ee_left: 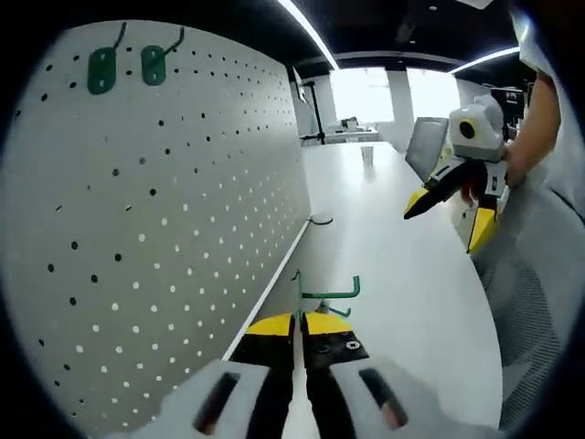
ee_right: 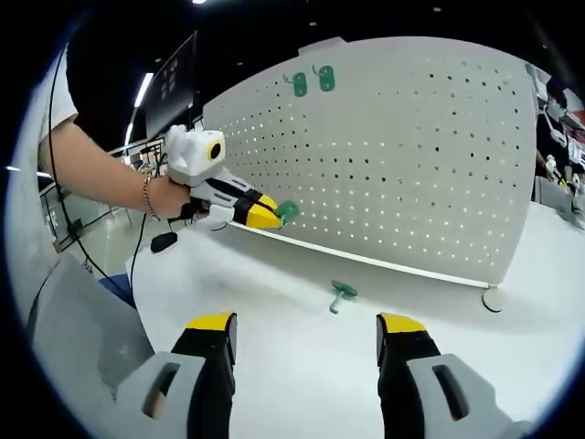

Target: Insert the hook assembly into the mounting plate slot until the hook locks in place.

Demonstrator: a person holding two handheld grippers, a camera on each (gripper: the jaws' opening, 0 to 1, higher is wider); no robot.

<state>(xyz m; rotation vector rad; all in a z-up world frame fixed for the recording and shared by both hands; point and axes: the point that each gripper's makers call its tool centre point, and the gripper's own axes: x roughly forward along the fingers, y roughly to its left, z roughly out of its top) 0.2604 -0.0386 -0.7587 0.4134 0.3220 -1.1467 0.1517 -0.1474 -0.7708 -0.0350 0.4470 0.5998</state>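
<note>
While two hooks point(ee_right: 311, 81) hang high on the pegboard point(ee_right: 411, 155), my left gripper point(ee_left: 299, 322) pinches a hook point(ee_left: 331, 294) near its base — my right gripper point(ee_right: 306, 331) gapes wide, another hook point(ee_right: 342, 294) on the table point(ee_right: 302, 384).

Green hook point(ee_left: 331, 297), white perforated pegboard point(ee_left: 164, 219)

Left gripper view: low over the white table point(ee_left: 384, 238), looking along the pegboard point(ee_left: 164, 219) on its left, close up. Right gripper view: further back, facing the pegboard front-on across the table. Shared: pegboard, tabletop, both green hooks point(ee_right: 311, 82) up top.
</note>
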